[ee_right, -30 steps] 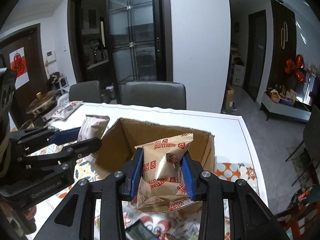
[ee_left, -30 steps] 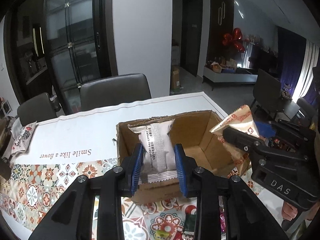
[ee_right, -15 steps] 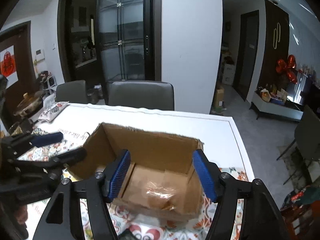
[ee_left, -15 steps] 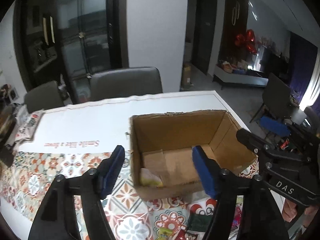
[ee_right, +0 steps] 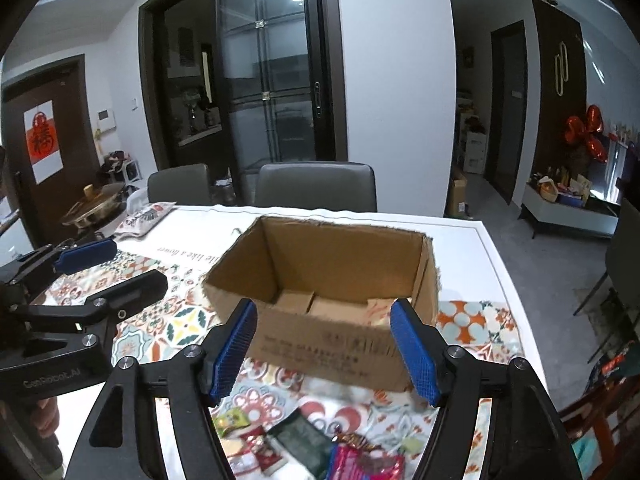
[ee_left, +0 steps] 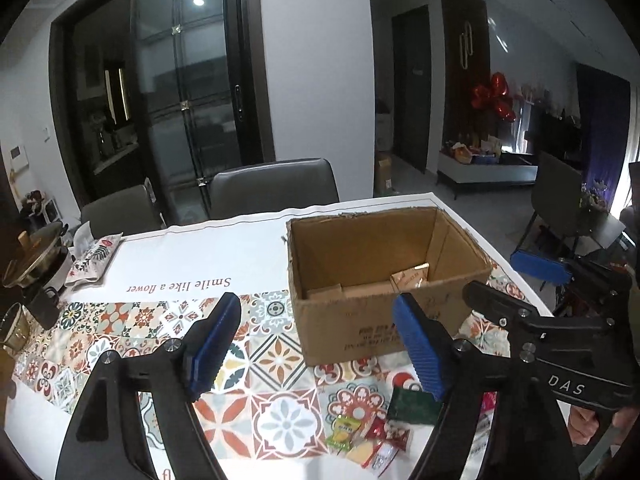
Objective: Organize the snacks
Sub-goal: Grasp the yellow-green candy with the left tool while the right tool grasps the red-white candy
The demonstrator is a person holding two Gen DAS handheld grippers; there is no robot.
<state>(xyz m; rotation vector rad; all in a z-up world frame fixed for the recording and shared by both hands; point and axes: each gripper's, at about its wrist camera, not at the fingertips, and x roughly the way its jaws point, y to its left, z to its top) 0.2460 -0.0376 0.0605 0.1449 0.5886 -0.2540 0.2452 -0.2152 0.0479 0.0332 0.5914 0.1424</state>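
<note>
An open cardboard box (ee_left: 384,320) (ee_right: 328,340) stands on the patterned tablecloth. A tan biscuit packet (ee_left: 410,278) (ee_right: 378,308) lies inside it at the bottom. My left gripper (ee_left: 320,344) is open and empty, held in front of and above the box. My right gripper (ee_right: 324,356) is open and empty, also in front of the box. Each gripper shows in the other's view, the right one (ee_left: 516,292) and the left one (ee_right: 108,264). Several loose snack packets (ee_left: 376,428) (ee_right: 320,448) lie on the table below the grippers.
A pouch with a floral print (ee_left: 94,256) lies at the far left of the table beside a pot (ee_left: 32,260) and a cup (ee_left: 12,326). Grey chairs (ee_left: 276,188) stand behind the table. The table's right edge (ee_right: 504,280) is close to the box.
Both grippers opened and let their packets fall into the box, then drew back and up. The white packet and the tan biscuit packet are no longer held.
</note>
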